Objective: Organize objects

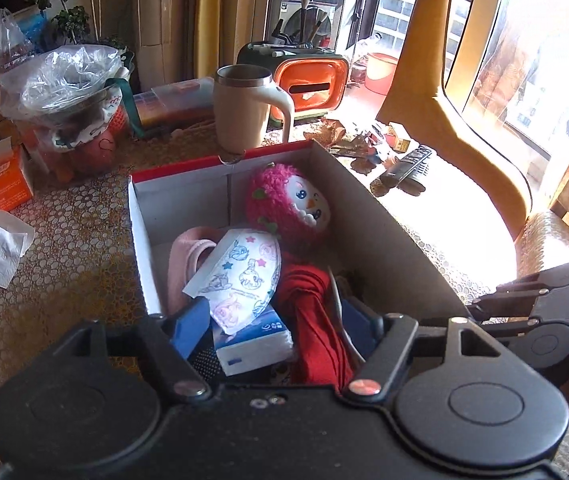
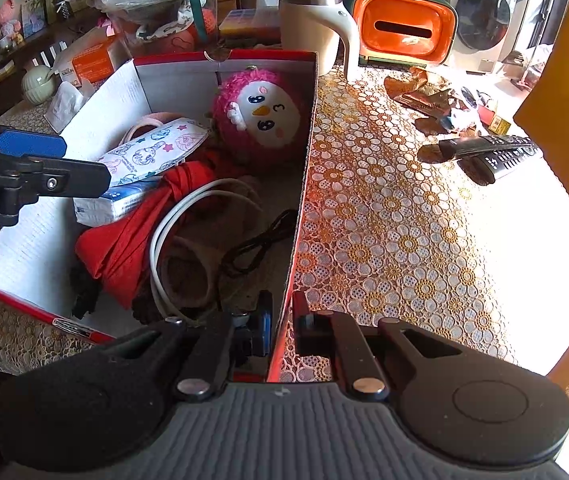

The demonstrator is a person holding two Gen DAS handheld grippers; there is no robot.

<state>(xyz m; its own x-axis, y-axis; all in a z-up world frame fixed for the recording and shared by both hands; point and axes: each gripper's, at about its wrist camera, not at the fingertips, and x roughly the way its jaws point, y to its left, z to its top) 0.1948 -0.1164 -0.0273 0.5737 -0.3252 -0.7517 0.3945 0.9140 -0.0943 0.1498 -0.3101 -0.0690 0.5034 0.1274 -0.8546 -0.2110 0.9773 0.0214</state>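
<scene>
The left gripper (image 1: pixel 280 326) is hovering over the cardboard box (image 1: pixel 368 216) with its jaws standing wide and nothing pressed between them; the printed face mask (image 1: pixel 240 276) is lying just ahead of them on a tissue pack (image 1: pixel 256 344). The right gripper (image 2: pixel 282 320) is pinching the box's near wall (image 2: pixel 302 200), jaws narrow, on the tabletop (image 2: pixel 396 216).

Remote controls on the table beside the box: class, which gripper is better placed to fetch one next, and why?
Probably the left gripper: its jaws stand open and empty above the box. The right gripper is shut on the box wall, steadying it, although the remote controls lie on its side.
</scene>
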